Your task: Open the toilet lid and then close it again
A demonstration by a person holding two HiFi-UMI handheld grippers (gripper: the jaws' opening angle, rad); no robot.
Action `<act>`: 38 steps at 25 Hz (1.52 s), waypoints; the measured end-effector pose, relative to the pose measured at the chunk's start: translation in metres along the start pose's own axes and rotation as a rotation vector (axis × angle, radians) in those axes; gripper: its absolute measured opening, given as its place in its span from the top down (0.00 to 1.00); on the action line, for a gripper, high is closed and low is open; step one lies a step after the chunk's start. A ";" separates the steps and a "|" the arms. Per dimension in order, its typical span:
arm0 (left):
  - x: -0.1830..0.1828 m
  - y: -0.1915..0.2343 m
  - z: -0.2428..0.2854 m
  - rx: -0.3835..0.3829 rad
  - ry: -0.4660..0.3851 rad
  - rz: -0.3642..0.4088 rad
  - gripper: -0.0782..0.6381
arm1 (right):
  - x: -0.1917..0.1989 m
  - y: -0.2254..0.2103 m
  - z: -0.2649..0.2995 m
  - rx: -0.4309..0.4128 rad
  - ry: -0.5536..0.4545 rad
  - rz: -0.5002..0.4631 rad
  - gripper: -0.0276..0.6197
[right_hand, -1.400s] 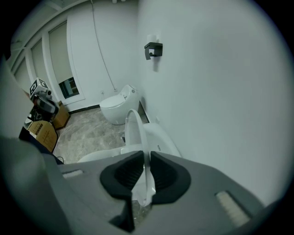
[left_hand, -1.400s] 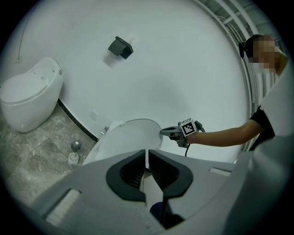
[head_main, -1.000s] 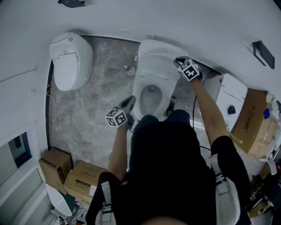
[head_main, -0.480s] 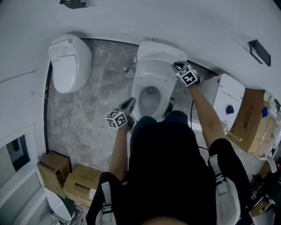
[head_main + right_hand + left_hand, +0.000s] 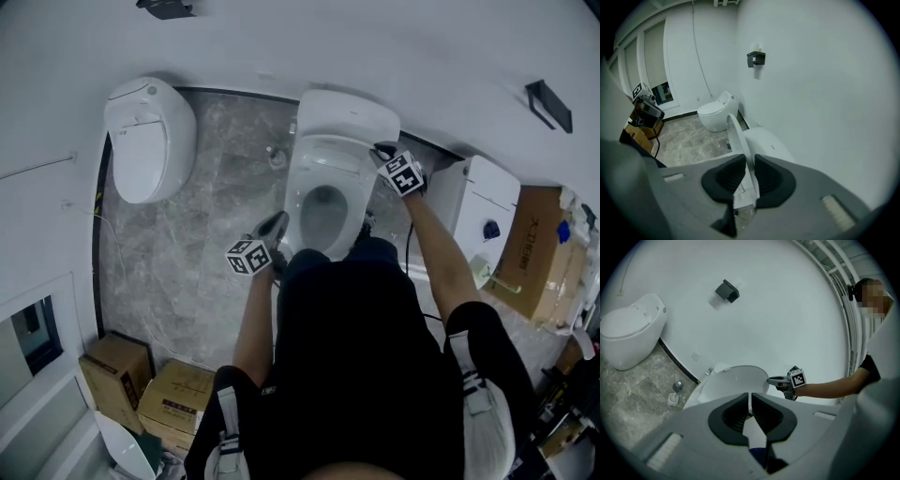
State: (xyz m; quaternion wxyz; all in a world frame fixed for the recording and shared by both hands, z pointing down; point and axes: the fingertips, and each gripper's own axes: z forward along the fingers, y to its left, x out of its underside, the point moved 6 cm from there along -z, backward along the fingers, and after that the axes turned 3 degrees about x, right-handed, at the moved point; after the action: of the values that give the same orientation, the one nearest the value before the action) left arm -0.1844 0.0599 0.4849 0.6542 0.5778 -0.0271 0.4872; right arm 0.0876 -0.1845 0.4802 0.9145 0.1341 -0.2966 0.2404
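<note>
A white toilet (image 5: 323, 211) stands against the wall with its lid (image 5: 326, 155) raised. My right gripper (image 5: 381, 150) is at the lid's right edge. In the right gripper view the lid's thin edge (image 5: 734, 132) runs between the pads of the right gripper (image 5: 750, 171), which press on it; the jaws have just been opening a little. My left gripper (image 5: 279, 221) hovers by the bowl's front left, shut and empty. In the left gripper view, the left gripper (image 5: 751, 404) points at the lid (image 5: 733, 383), and the right gripper (image 5: 776, 379) holds its rim.
A second white toilet (image 5: 150, 141) sits to the left on the marble floor. Cardboard boxes (image 5: 178, 394) lie at the lower left and another box (image 5: 534, 253) at the right. A white unit (image 5: 492, 202) stands right of the toilet. A black holder (image 5: 548, 103) hangs on the wall.
My right gripper has shifted slightly toward the bowl along with the lid's edge. The left gripper has drifted a little nearer the bowl's front.
</note>
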 end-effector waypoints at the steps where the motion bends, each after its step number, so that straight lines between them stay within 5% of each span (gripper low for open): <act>1: 0.000 0.002 -0.004 0.001 -0.001 -0.001 0.85 | 0.000 0.004 -0.001 0.004 0.001 0.001 0.86; 16: 0.002 0.027 -0.058 0.076 0.067 0.030 0.85 | 0.022 0.078 -0.029 0.092 -0.028 0.047 0.83; 25: 0.010 0.036 -0.071 0.146 0.145 0.043 0.85 | 0.050 0.140 -0.045 0.126 -0.014 -0.018 0.82; 38: 0.051 0.040 -0.037 0.252 0.311 -0.075 0.85 | 0.096 0.226 -0.048 0.093 0.109 -0.224 0.83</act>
State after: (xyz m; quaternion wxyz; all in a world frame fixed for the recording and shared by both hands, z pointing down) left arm -0.2038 0.1143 0.5328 0.5910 0.5735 0.1568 0.5452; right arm 0.0612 0.0608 0.5234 0.9431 0.1953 -0.2183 0.1573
